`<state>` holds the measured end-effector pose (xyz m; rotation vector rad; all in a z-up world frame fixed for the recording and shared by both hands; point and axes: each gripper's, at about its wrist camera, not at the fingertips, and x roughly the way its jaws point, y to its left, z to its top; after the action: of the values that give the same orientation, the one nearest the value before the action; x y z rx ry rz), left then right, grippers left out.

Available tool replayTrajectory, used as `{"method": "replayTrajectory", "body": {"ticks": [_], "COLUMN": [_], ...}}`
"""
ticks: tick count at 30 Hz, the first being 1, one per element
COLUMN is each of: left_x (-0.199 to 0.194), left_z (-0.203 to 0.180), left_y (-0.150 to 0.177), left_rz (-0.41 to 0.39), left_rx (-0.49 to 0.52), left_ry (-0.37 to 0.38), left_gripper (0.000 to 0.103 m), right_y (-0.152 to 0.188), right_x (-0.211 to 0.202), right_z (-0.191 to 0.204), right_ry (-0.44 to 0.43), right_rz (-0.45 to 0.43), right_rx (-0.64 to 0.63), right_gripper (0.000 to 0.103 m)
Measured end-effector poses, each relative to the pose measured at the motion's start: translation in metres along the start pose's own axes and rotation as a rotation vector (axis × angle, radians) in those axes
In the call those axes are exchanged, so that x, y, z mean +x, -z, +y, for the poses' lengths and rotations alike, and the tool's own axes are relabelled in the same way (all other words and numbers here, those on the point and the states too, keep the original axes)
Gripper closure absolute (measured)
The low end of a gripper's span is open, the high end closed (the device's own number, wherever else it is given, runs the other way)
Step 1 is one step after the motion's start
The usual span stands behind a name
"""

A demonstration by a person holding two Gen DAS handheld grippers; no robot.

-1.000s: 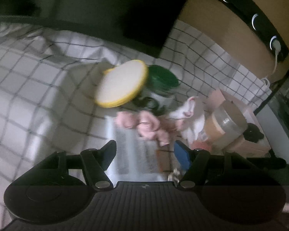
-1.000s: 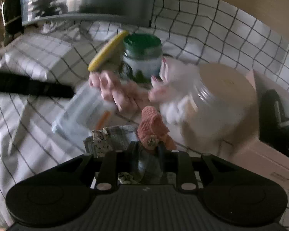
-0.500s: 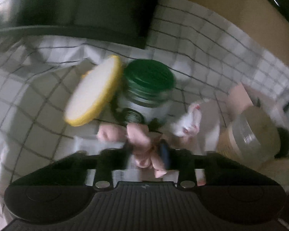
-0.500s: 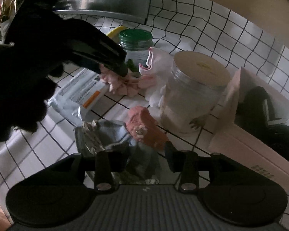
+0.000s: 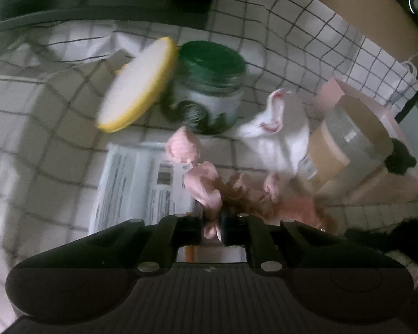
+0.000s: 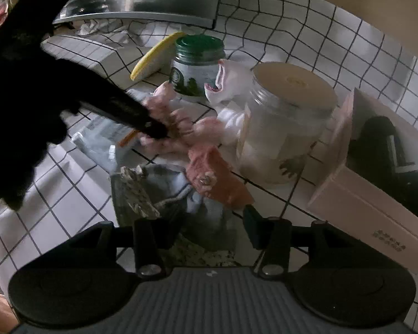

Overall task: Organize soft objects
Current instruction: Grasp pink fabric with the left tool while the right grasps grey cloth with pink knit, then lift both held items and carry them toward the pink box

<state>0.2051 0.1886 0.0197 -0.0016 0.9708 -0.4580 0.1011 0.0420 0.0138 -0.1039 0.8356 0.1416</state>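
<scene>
My left gripper [image 5: 212, 224] is shut on a pale pink soft piece [image 5: 202, 183] that hangs from a string of pink pieces over the checked cloth. In the right wrist view the left gripper [image 6: 156, 130] reaches in from the left, closed in the same pink pile [image 6: 175, 128]. My right gripper [image 6: 209, 222] is open over a grey drawstring pouch [image 6: 164, 192] with a salmon-pink soft toy [image 6: 217, 178] resting on it. A white sock with pink trim [image 5: 278, 128] leans against the clear jar; it also shows in the right wrist view [image 6: 228, 89].
A green-lidded jar [image 6: 197, 64] and a yellow-rimmed disc [image 6: 156, 55] stand behind. A clear jar with a beige lid [image 6: 287, 117] is to the right, beside a pink box [image 6: 376, 194]. A printed plastic packet [image 5: 142, 183] lies flat on the checked cloth.
My left gripper moved in and shut on the pink piece, now lifting it slightly. My right gripper opened and let go of the grey pouch, drawing back a little.
</scene>
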Motion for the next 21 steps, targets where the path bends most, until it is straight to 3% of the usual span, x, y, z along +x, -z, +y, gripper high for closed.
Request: {"method": "replayTrajectory", "body": {"ticks": [3,7,12,15,21], "left_x": [-0.013,-0.017,-0.009,-0.004,-0.007], "left_z": [0.006,0.012,0.010,0.002,-0.005], "left_y": [0.007,0.013,0.009,0.008,0.018], "left_rz": [0.019,0.052,0.009,-0.007,-0.049], "left_rx": [0.055,0.077,0.008,0.025,0.093], "left_ry": [-0.025,0.019,0.012,-0.004,-0.026], "left_gripper": [0.090,0.089,0.084,0.084,0.088], "right_y": [-0.001,0.000,0.004,0.004,-0.009], "right_x": [-0.001,0.003,0.002,-0.005,-0.009], "right_z": [0.002,0.003,0.005,0.005,-0.015], "right_ry": [0.008,0.012,0.023,0.028,0.012], "right_rz": [-0.005,0.015,0.021,-0.002,-0.021], "right_rx": [0.004,0.021,0.045,0.054,0.249], "right_gripper": [0.050,0.049,0.049,0.049,0.049]}}
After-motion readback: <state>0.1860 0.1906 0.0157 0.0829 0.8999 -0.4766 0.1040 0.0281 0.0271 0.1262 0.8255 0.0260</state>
